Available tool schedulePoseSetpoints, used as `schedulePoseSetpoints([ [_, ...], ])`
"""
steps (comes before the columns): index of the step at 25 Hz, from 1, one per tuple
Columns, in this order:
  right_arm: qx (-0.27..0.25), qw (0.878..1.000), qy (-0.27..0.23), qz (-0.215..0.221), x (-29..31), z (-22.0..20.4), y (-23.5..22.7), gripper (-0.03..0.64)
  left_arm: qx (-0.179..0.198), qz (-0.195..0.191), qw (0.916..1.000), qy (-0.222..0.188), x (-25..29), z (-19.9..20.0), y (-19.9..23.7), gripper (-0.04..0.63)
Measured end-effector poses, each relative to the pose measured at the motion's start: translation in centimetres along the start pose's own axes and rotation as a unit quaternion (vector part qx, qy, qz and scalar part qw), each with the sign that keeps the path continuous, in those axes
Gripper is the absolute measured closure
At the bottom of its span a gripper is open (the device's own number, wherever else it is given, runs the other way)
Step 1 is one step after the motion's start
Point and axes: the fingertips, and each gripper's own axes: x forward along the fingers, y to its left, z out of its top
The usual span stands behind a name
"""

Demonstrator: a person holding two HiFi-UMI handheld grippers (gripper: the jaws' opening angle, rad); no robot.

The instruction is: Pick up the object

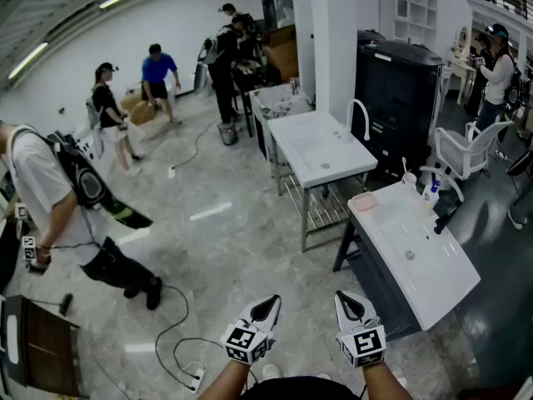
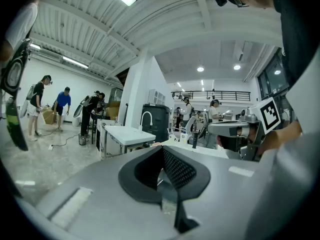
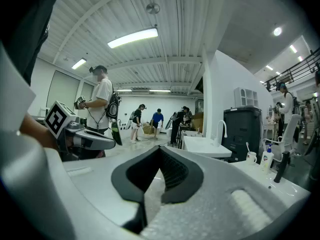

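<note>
The left gripper [image 1: 268, 304] and the right gripper [image 1: 348, 300] are held side by side, close to level, over the grey marbled floor [image 1: 241, 248]. Neither touches anything. In the left gripper view the fingers [image 2: 178, 169] are pressed together with nothing between them. The right gripper view shows the same: its fingers [image 3: 173, 174] meet at the tips and are empty.

Just ahead of the right fingers and off to their right stands a white basin counter [image 1: 437, 286]. Small things sit along its far end: a pink dish [image 1: 364, 202] at the corner nearest the fingers, a white cup [image 1: 409, 179] with a stick in it, a soap bottle [image 1: 430, 192] and a black tap [image 1: 445, 216]. Which of these is the object to pick up cannot be told. All are well apart from both grippers.

Straight beyond the fingers, further off, is a second white sink table [image 1: 321, 152] with a curved white tap [image 1: 360, 117]. A black cabinet [image 1: 398, 98] stands to its right. A cable [image 1: 176, 333] loops across the floor to the left of the left fingers. Further left a person in a white shirt [image 1: 46, 198] bends forward, wearing a backpack.
</note>
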Motion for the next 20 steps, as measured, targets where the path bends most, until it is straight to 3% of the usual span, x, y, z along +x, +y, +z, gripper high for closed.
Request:
schedulePoseSetpoints([
  [12,-0.003,1.000,-0.003,0.007,0.1,-0.2,1.4,0.615,-0.009,0.004,0.9999,0.011,-1.3,-0.6,-0.1,0.577],
  [20,0.035,0.999,-0.013,0.003,0.6,0.2,2.4,0.614,-0.012,0.014,0.9997,0.014,-3.0,-1.1,1.1,0.577],
])
